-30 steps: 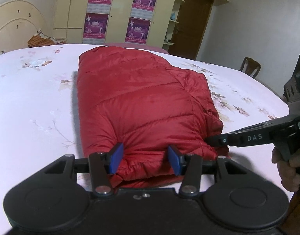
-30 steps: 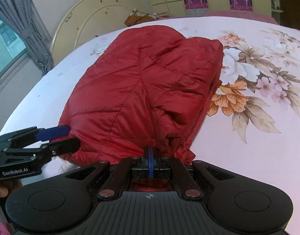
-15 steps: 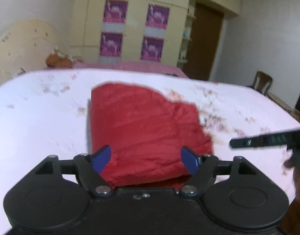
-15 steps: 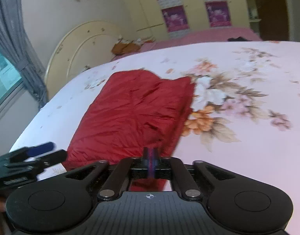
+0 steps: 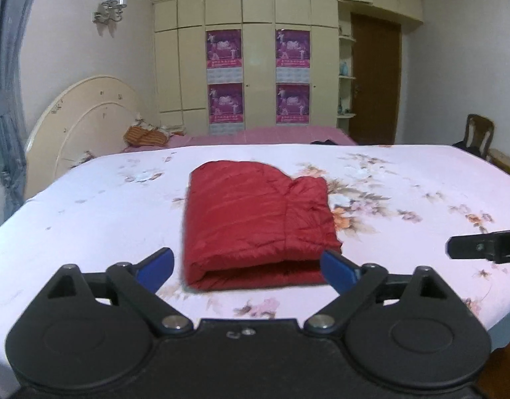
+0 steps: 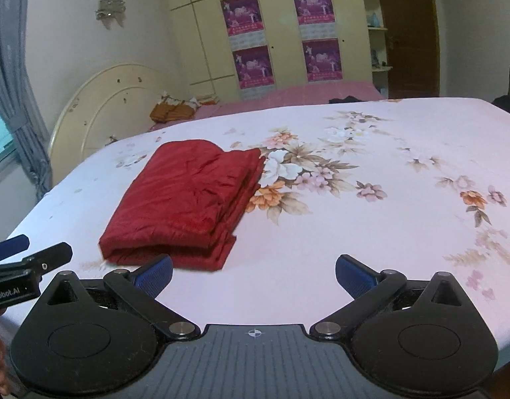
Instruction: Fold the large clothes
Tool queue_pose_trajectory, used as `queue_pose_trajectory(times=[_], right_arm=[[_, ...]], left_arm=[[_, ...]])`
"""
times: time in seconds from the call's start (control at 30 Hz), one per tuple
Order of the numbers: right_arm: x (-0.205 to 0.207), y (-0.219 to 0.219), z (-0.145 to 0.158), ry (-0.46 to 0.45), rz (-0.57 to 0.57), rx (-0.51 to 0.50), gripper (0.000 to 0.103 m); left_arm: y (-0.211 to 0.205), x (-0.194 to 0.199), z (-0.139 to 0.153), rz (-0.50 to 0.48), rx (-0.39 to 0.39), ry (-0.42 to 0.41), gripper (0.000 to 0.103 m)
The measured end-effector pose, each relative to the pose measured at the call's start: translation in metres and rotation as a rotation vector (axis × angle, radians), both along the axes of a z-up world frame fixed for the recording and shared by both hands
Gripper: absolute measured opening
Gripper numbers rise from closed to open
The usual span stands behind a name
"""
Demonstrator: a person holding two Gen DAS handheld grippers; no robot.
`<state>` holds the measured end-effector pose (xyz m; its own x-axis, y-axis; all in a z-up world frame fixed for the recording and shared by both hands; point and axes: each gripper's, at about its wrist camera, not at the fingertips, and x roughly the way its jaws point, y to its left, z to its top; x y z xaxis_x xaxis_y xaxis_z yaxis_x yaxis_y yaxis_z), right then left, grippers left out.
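Observation:
A red quilted jacket (image 5: 255, 219) lies folded into a compact rectangle on the bed's pink floral sheet (image 5: 88, 219). It also shows in the right wrist view (image 6: 188, 199), left of centre. My left gripper (image 5: 247, 266) is open and empty, held back from the jacket's near edge. My right gripper (image 6: 253, 274) is open and empty, back from the jacket and to its right. The right gripper's finger shows at the right edge of the left wrist view (image 5: 484, 244). The left gripper's fingers (image 6: 29, 252) show at the left edge of the right wrist view.
A cream headboard (image 5: 85, 126) stands at the left. Cream wardrobes with purple posters (image 5: 258, 76) line the back wall beside a brown door (image 5: 374, 83). A wooden chair (image 5: 479, 133) stands at the right. A second pink bed (image 6: 305, 94) lies behind.
Both grippers let go of the jacket's near edge, opened wide and pulled back and up. The folded jacket stays flat on the bed.

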<state>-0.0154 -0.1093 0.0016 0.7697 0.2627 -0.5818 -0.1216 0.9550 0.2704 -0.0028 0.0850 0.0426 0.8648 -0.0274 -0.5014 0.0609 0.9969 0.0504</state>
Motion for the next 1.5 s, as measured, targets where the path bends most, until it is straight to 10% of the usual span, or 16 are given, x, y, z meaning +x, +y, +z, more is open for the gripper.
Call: queue_pose_trajectory(times=[0.03,0.17,0.2,1.5], right_arm=[[-0.007,-0.001,0.002,-0.006,0.001,0.002,0.103],[-0.032,-0.001,0.015,-0.040,-0.001,0.014,0.103],[-0.036,0.000,0.018,-0.046,0.001,0.012,0.103],[-0.071,0.017,0.050,-0.131,0.034,-0.055,0.103]], left_arm=[[0.003,-0.004,0.003,-0.004,-0.028,0.011,0.009],[-0.002,-0.021,0.015,0.057,-0.005,-0.071,0.097],[-0.002,-0.025,0.018,0.050,-0.007,-0.101,0.103],[-0.006,-0.059,0.035,0.027,-0.023,-0.088,0.103]])
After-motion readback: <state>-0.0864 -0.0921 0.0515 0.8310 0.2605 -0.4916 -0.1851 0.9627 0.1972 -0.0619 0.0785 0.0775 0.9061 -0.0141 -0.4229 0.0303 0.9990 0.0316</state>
